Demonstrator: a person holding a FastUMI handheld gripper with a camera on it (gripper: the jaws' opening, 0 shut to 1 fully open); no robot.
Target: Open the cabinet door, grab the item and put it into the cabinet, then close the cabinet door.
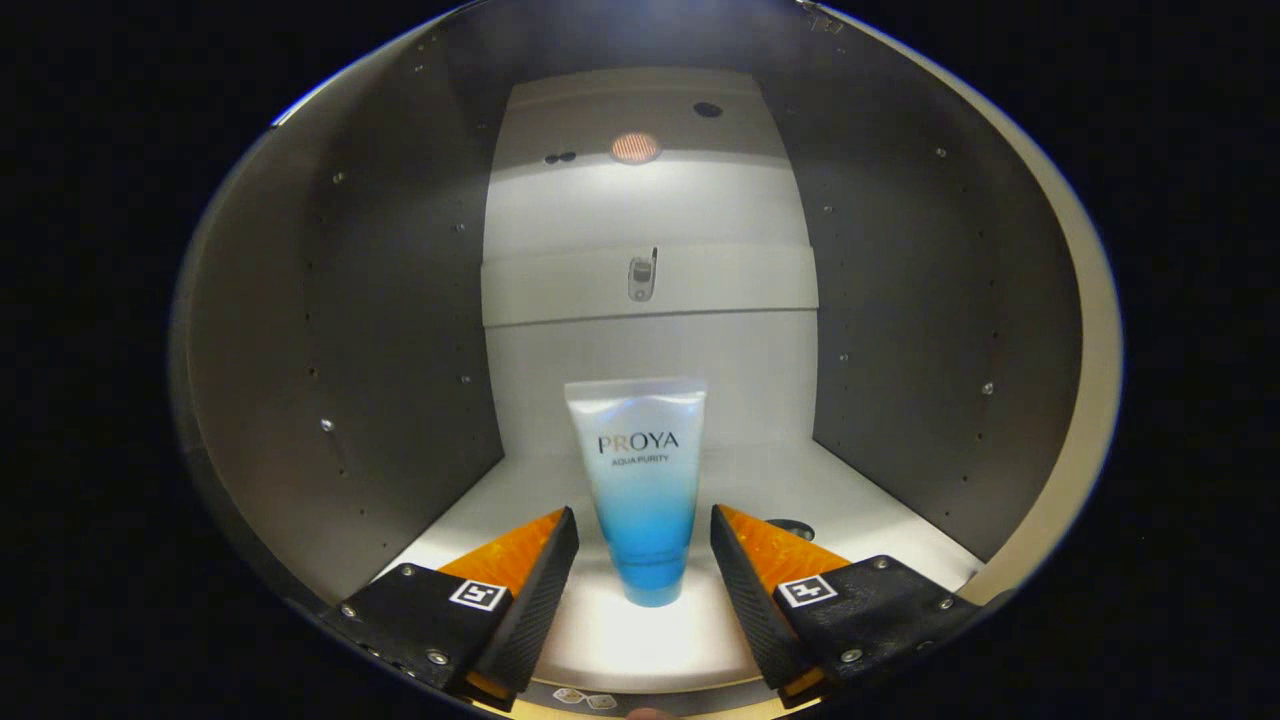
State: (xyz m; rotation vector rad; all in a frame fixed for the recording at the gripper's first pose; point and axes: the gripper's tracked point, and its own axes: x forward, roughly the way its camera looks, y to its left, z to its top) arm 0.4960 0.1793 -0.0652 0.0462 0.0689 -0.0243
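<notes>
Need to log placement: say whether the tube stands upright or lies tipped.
Upright: the tube stands on its cap on the cabinet floor, between the open gripper jaws, untouched.

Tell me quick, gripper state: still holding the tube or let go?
Gripper: open, holding nothing; the tube stands upright on the cabinet floor between the fingers, with gaps on both sides.

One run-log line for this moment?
stage: item placed | tube: upright inside cabinet | hand-held gripper: open, fingers beside tube, not touching
</notes>
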